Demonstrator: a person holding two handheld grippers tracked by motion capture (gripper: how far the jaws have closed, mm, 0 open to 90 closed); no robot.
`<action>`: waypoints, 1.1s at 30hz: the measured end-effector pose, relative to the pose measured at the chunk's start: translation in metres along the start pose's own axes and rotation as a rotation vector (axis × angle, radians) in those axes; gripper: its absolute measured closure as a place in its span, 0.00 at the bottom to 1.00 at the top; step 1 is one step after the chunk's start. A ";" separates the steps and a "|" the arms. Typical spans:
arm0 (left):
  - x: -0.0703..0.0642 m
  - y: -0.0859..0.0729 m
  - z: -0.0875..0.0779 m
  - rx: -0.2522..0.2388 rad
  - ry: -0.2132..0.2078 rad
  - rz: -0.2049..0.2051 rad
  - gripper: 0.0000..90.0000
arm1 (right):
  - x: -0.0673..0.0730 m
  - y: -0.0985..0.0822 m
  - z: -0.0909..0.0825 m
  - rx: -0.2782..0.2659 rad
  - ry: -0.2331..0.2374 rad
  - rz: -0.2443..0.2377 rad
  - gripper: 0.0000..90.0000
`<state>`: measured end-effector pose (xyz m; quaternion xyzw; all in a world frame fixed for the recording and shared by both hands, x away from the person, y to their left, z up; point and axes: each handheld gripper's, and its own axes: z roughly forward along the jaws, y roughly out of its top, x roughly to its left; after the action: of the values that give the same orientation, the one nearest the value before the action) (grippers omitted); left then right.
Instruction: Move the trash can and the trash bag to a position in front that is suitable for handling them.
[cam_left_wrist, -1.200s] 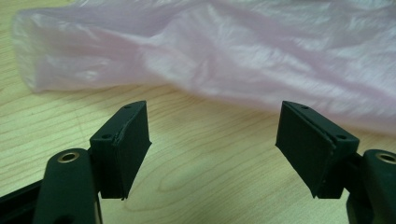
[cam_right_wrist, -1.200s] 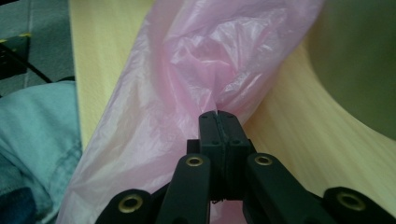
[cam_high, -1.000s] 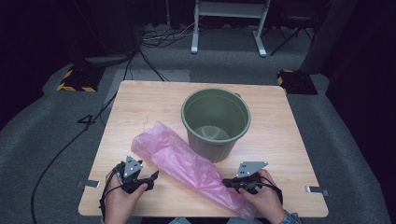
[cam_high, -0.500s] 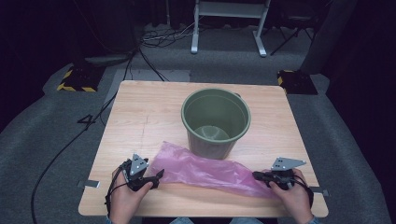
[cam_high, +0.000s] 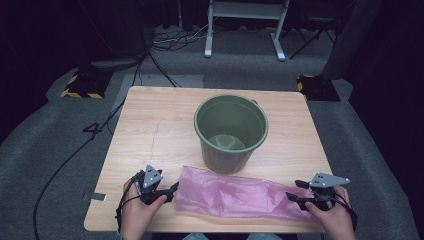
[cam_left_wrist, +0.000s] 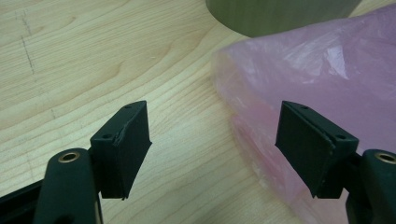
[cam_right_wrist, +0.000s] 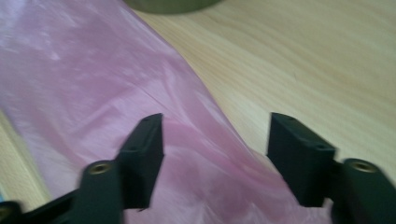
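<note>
A pink plastic bag (cam_high: 235, 195) lies flat along the table's front edge, just in front of a green bucket (cam_high: 231, 132). At the bag's left end, my left gripper (cam_high: 169, 193) is open. In the left gripper view, the left gripper (cam_left_wrist: 215, 144) has the bag's edge (cam_left_wrist: 327, 70) beside one jaw. My right gripper (cam_high: 295, 193) is at the bag's right end. Its jaws have just been opening. In the right gripper view, the right gripper (cam_right_wrist: 215, 154) stands wide over the bag (cam_right_wrist: 93, 70) without pressing on it.
The wooden table (cam_high: 150, 125) has bare surface left and right of the bucket. Cables (cam_high: 100, 135) run over the grey floor at the left. A white frame's legs (cam_high: 245, 30) stand behind the table.
My right hand moved right along the front edge, swinging the bag from a diagonal to lie across the front. Its jaws then opened off the bag. The left hand stayed put.
</note>
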<state>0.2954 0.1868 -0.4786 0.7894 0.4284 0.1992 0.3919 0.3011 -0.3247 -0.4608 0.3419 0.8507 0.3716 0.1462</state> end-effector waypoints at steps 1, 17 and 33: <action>0.000 -0.001 -0.001 0.002 0.002 0.002 0.29 | 0.004 0.004 0.001 -0.003 0.011 -0.020 0.34; 0.005 -0.016 -0.018 -0.002 0.039 -0.035 0.29 | 0.073 0.048 0.075 0.064 0.262 -0.234 0.19; 0.001 -0.016 -0.013 0.007 0.023 -0.023 0.30 | 0.083 0.052 0.098 0.123 0.317 -0.341 0.52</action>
<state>0.2793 0.1992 -0.4834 0.7835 0.4426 0.2021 0.3864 0.3148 -0.1895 -0.4890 0.1390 0.9294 0.3383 0.0505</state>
